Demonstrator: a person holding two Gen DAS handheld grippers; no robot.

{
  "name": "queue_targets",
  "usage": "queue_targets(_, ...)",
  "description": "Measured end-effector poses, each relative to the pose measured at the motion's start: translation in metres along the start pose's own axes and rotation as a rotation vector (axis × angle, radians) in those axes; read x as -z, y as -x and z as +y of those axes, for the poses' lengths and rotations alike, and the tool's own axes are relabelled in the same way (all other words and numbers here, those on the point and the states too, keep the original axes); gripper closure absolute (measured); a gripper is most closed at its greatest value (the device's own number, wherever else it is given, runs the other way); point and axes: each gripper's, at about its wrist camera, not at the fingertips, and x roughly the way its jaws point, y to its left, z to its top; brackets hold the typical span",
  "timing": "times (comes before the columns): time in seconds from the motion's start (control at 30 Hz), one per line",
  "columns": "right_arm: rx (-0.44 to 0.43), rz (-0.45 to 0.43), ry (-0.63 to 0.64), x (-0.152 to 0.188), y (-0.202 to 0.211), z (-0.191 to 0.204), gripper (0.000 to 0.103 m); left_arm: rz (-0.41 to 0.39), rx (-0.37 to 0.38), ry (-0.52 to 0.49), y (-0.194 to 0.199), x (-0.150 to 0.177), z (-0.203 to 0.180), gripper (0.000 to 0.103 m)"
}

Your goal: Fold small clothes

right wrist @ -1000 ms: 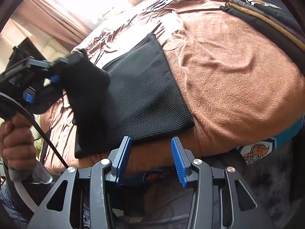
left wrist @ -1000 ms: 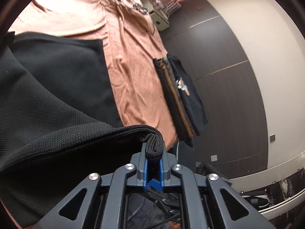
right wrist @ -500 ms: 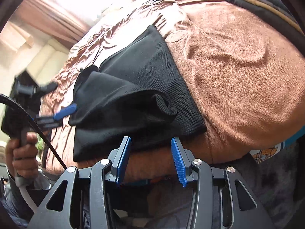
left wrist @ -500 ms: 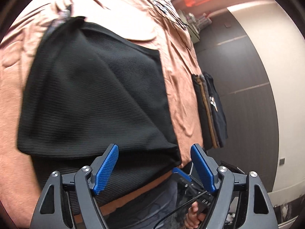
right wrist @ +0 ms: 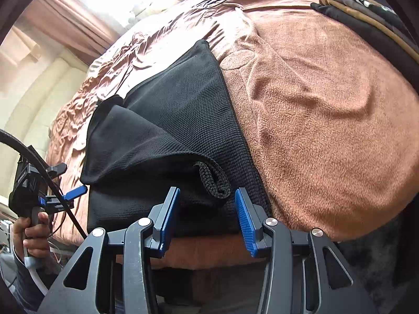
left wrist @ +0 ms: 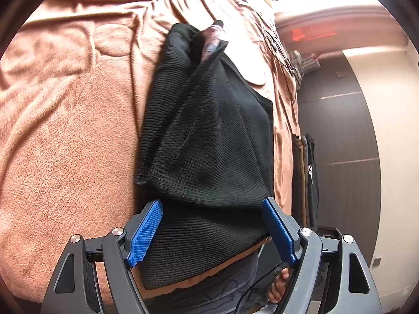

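Garment (left wrist: 209,136) x1 black, blanket (left wrist: 65,144) x1, folded stack (right wrist: 366,7) x1.

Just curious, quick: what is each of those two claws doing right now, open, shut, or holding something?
Left gripper: open, holding nothing; black garment lies free.
Right gripper: open, holding nothing.

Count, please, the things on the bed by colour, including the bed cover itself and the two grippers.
Black: 1, the knit garment lying partly folded.
Dark, mixed: 1, the stack of folded clothes at the bed's edge; its pieces cannot be counted.
Brown: 1, the blanket.
Black with blue pads: 2, the left gripper and the right gripper, both open.
Total: 5
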Motion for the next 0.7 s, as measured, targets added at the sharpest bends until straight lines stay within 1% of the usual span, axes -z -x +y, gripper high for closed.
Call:
queue_targets(0.07, 0.009, 0.013, 0.015, -0.004, -0.004, 0.001, 0.062, -0.002, 0.004, 0.010, -0.004, -0.002, 0.003, 0.024)
queue_targets(0.13, 0.022, 0.021, 0.036, -0.006, -0.008, 0.003, 0.062, -0.014, -0.007, 0.012, -0.007, -0.005, 0.006, 0.025)
queue_targets(0.17, 0.033, 0.019, 0.052, -0.008, -0.009, 0.004, 0.062, -0.025, -0.016, 0.011, -0.010, -0.006, 0.005, 0.026)
queue_targets(0.2, 0.041, 0.014, 0.064, -0.009, -0.009, 0.005, 0.064, -0.033, -0.029, 0.008, -0.009, -0.009, 0.006, 0.029)
queue_targets(0.23, 0.051, 0.007, 0.075, -0.008, -0.008, 0.007, 0.067, -0.043, -0.048, 0.003, -0.009, -0.011, 0.005, 0.040)
queue_targets(0.27, 0.061, 0.004, 0.084, -0.008, -0.008, 0.009, 0.072, -0.050, -0.063, -0.001, -0.008, -0.013, 0.004, 0.052)
queue_targets(0.3, 0.068, 0.002, 0.092, -0.008, -0.007, 0.009, 0.081, -0.058, -0.071, -0.007, -0.007, -0.015, 0.002, 0.057)
queue_targets(0.37, 0.070, 0.000, 0.095, -0.006, -0.006, 0.008, 0.091, -0.071, -0.073, -0.025, -0.004, -0.019, -0.004, 0.079)
queue_targets(0.4, 0.062, 0.000, 0.091, -0.004, -0.004, 0.007, 0.093, -0.075, -0.073, -0.036, -0.002, -0.020, -0.006, 0.084)
queue_targets(0.43, 0.049, -0.002, 0.084, -0.003, -0.002, 0.005, 0.095, -0.080, -0.073, -0.048, -0.001, -0.021, -0.008, 0.091)
queue_targets(0.47, 0.038, -0.005, 0.079, -0.001, 0.000, 0.003, 0.096, -0.089, -0.073, -0.060, 0.001, -0.023, -0.012, 0.094)
queue_targets(0.57, 0.027, -0.035, 0.091, 0.003, 0.008, 0.003, 0.098, -0.129, -0.085, -0.102, 0.010, -0.028, -0.027, 0.095)
queue_targets(0.7, 0.034, -0.085, 0.081, 0.006, 0.019, -0.001, 0.099, -0.142, -0.046, -0.144, 0.011, -0.039, -0.049, 0.096)
